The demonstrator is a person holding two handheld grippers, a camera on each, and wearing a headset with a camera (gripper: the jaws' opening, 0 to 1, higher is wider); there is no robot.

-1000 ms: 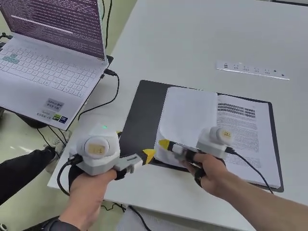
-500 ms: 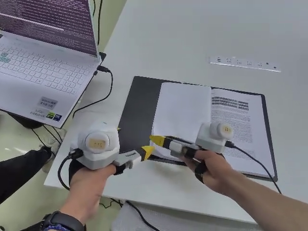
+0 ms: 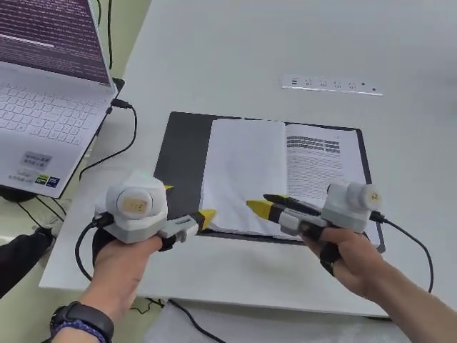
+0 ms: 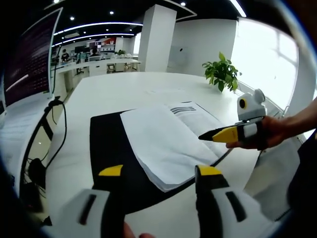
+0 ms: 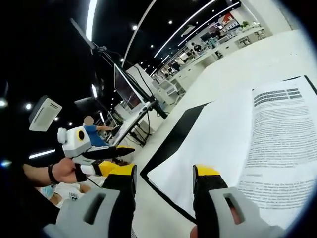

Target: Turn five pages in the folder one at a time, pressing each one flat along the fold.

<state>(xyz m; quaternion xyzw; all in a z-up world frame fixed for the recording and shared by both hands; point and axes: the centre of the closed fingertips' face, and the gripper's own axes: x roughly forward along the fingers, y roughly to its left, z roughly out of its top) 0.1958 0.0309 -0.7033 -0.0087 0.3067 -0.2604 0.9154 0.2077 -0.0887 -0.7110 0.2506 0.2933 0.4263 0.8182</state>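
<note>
We see the folder point(image 3: 183, 153) lying open on the table point(image 3: 235, 50) at mid-frame, a blank page point(image 3: 243, 171) spread across its middle. Our left tool point(image 3: 187, 203), jaws apart, sits by the folder's lower left corner. Our right tool point(image 3: 258, 202), jaws also apart and empty, points at the page's lower edge.

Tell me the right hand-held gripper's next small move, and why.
Probably lower the right hand-held gripper onto the turned page and press beside the fold: its jaws stand open just above that page, whose near edge looks slightly lifted off the folder.
</note>
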